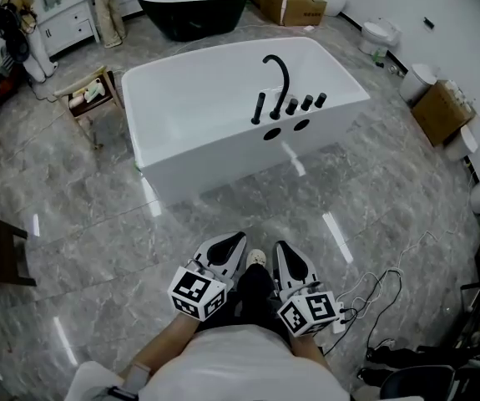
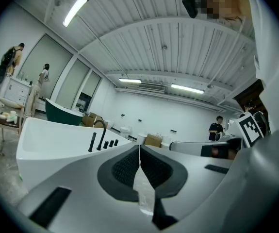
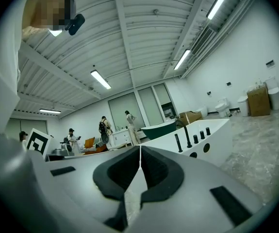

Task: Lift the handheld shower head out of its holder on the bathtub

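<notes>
Pre-approach: black rod-shaped handheld shower head (image 1: 259,109) sits untouched on white bathtub (image 1: 181,90).
Left hand-held gripper (image 1: 238,239) and right hand-held gripper (image 1: 281,247) are clenched empty; next comes approaching and opening.

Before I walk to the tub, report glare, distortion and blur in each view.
Head view: bright streaks of glare on the polished floor, and the white bathtub bows from the wide lens, though the shower head reads sharp. Left gripper view: heavy fisheye, dark corners, the left gripper soft up close. Right gripper view: same fisheye, the right gripper likewise soft.

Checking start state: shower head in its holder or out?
In. The shower head stands upright on the bathtub rim, left of the spout, untouched.
</notes>
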Motion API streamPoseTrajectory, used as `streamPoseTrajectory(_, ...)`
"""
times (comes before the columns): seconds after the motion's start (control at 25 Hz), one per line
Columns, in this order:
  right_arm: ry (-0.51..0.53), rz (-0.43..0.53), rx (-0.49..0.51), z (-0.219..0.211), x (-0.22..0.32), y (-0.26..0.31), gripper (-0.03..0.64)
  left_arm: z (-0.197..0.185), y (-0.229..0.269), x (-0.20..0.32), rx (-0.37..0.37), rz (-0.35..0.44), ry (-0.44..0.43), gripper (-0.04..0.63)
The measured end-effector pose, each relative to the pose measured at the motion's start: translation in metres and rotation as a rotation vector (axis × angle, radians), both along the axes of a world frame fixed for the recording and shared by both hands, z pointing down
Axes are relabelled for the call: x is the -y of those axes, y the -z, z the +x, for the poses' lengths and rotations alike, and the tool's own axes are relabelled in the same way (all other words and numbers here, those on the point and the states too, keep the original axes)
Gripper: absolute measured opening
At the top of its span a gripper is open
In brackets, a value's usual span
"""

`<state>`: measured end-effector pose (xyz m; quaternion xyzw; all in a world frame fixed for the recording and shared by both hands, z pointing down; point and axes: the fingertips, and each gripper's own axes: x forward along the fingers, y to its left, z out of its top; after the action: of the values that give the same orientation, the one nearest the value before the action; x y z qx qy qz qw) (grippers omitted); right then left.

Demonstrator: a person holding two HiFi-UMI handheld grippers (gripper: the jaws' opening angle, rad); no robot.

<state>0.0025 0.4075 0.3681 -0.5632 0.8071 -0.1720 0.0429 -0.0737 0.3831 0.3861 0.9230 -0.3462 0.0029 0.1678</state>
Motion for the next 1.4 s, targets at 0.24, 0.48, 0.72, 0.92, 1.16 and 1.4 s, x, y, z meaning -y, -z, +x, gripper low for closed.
streamPoseTrajectory(0.24, 0.002, -0.006, -0.010, 0.008, 0.024, -0.003, 0.017, 0.007, 0.001, 0.020, -0.036, -0.002, -0.008, 0.012)
streamPoseTrajectory(0.48, 0.004, -0.003, -0.024, 0.017, 0.069, -0.008, 0.017, 0.005, -0.010, 0.061, 0.005, -0.025, 0.047, 0.012)
streamPoseTrajectory(0.72, 0.022, 0.004, -0.024, 0.034, 0.123, -0.007, 0.018, 0.017, -0.012, 0.113, 0.023, -0.033, 0.086, 0.012)
streamPoseTrajectory(0.92, 0.037, 0.014, -0.016, 0.051, 0.173, -0.003, 0.018, 0.034, -0.009, 0.160, 0.030, -0.025, 0.102, 0.012)
streamPoseTrajectory(1.16, 0.051, 0.013, -0.014, 0.067, 0.220, -0.003, 0.018, 0.054, -0.009, 0.203, 0.037, -0.031, 0.110, 0.012)
streamPoseTrajectory(1.4, 0.052, -0.005, -0.014, 0.086, 0.256, -0.012, 0.018, 0.074, -0.015, 0.235, 0.046, -0.036, 0.108, 0.012)
